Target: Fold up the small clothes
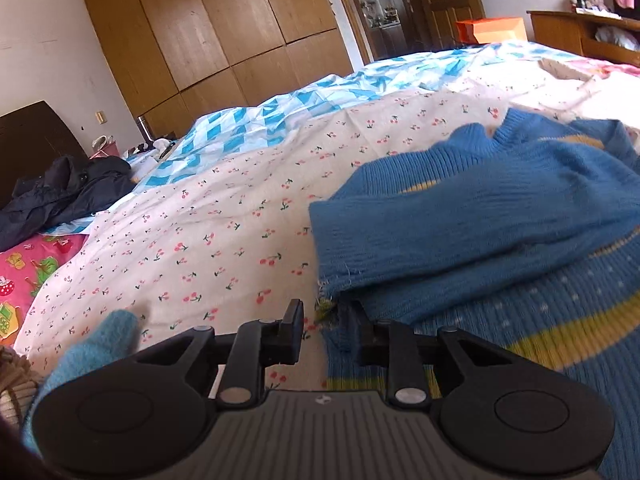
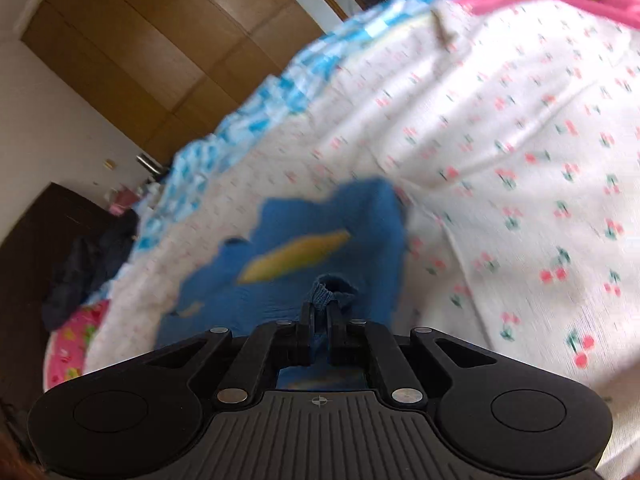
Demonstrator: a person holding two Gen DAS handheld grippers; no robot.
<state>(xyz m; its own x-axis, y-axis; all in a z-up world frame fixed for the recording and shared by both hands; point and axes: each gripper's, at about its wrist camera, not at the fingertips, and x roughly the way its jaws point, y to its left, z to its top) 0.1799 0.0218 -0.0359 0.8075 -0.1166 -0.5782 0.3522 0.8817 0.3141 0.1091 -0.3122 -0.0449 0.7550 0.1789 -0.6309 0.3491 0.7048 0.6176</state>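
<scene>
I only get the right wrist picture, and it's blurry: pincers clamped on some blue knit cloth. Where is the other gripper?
Observer: The left gripper sits at the frayed near edge of the sweater, jaws apart, nothing pinched.
Operator: Is the sweater lying flat?
Observer: Not quite. A sleeve lies across its body.
Operator: Who holds that gripper?
Observer: A hand in a light blue glove shows beside it.
</scene>
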